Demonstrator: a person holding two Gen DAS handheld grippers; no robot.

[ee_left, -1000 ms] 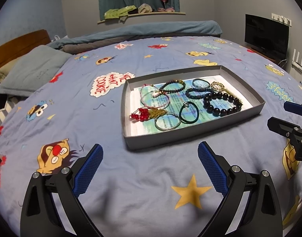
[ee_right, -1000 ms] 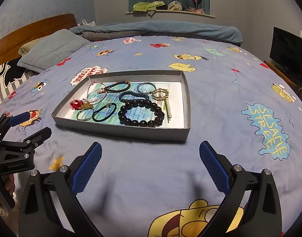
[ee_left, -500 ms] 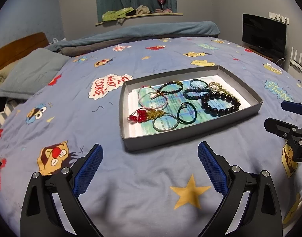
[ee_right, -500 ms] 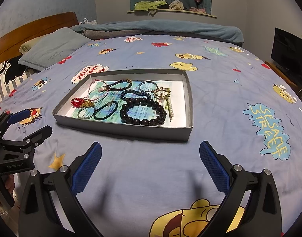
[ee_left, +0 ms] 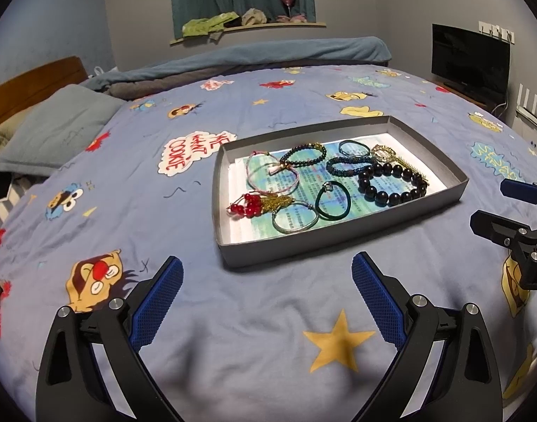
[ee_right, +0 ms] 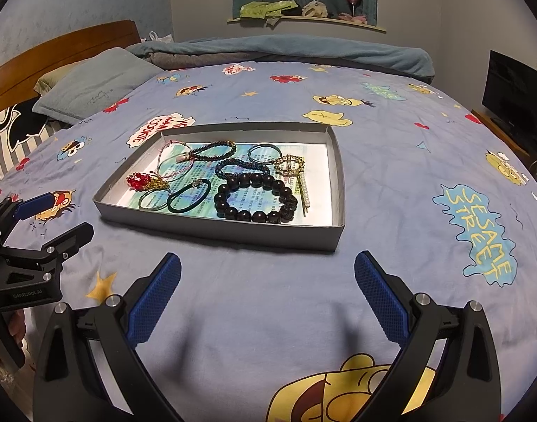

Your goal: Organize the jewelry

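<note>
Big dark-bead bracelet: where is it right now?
The large dark round-bead bracelet lies in the grey cardboard tray on the bed, at its near right in the right wrist view, beside the dark green hair tie and pearl hairpin.

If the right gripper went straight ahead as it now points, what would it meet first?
Probably the near wall of the grey tray, ahead of the open right gripper. Only bedspread lies between. If it clears the wall, the black bead bracelet comes next; height is hard to judge.

bare bedspread (ee_left: pixel 268 302) before the tray (ee_left: pixel 338 242); its wall intervenes.
</note>
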